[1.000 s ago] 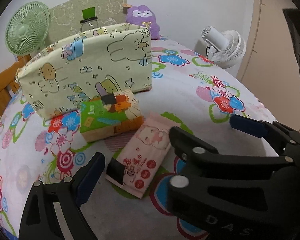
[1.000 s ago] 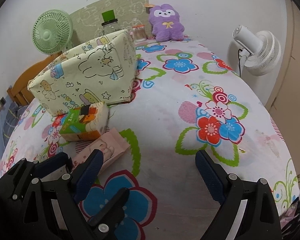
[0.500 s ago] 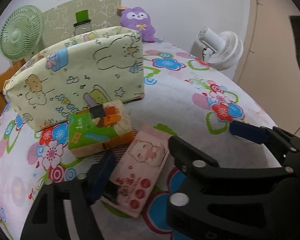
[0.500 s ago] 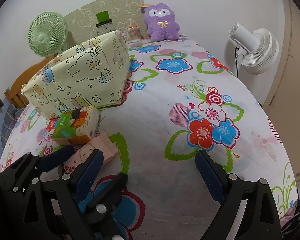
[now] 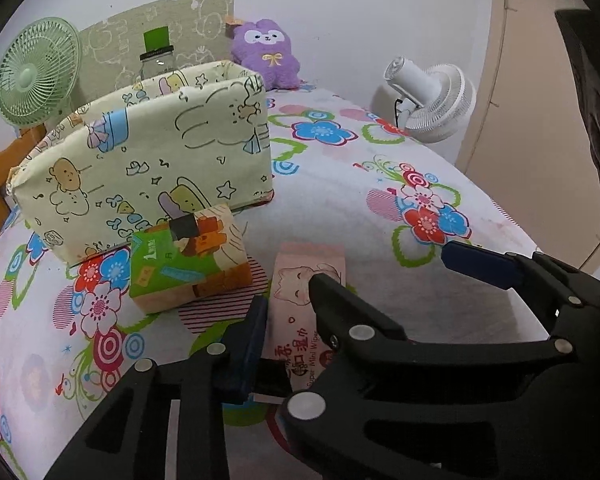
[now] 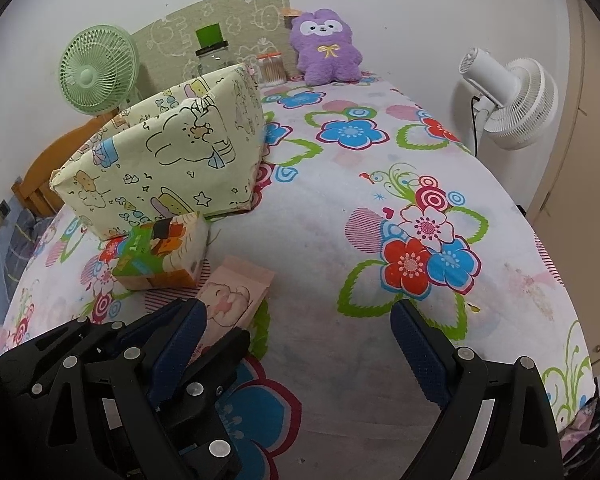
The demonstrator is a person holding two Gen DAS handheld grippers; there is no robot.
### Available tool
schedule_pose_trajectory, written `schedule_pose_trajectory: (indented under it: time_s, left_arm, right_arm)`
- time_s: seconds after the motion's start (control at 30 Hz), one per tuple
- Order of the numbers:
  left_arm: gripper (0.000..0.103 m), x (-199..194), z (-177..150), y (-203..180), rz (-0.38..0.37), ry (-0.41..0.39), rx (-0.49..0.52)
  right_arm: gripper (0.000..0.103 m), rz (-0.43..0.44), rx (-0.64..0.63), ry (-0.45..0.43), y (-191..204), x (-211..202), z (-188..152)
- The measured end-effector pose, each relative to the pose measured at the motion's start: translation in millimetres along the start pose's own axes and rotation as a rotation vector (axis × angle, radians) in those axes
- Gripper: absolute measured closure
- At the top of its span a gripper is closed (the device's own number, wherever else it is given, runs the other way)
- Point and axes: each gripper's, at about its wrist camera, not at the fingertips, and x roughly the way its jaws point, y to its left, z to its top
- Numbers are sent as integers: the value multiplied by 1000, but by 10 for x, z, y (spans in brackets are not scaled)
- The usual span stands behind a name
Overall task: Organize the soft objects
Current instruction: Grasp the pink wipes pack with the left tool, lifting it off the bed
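As the left claw [image 5: 290, 320] closes, the wipes [image 5: 306, 280] lie between its jaws, well in front of the bin [image 5: 140, 168]. Its one visible pad [image 5: 252, 336] is against the pack's edge. The other finger is hidden behind the right claw [image 6: 298, 312], so I can't see both sides biting. The right claw is wide open over bare sheet [image 6: 340, 240] and holds nothing.

My worry is the hold. It takes only the end of the pack farthest from the bin. A soft pack pinched there may sag, fold or slide out on the lift. The two claws are also crowded together, fingers overlapping from where I stand, so a careless move could knock them together and jolt the pack.

The tissues [image 5: 188, 264] sit between the wipes and the bin, close under its front wall. A low carry could shove them. The bin looks like soft cloth, and a pack dragged across its rim might fold that wall in.

On the wipes I can read "Super Mini Wipes" beside Chinese characters and a cat drawing. The tissues show a large "1", the rest too small to read. The bin carries cartoons only. Behind it, the jar's [image 5: 156, 64] green label looks blank, and the plush [image 5: 266, 56] bears no writing.
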Motion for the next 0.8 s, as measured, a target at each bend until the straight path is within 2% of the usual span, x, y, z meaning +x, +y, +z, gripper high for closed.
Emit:
schedule_pose_trajectory:
  time_s: [0.37, 0.8]
  left_arm:
    - [65, -274, 122, 8, 1, -72, -6]
    - [65, -487, 156, 298, 62, -105, -43]
  right_arm:
    - [8, -4, -13, -57, 55, -273, 126]
    - [8, 8, -67, -89, 385, -382, 240]
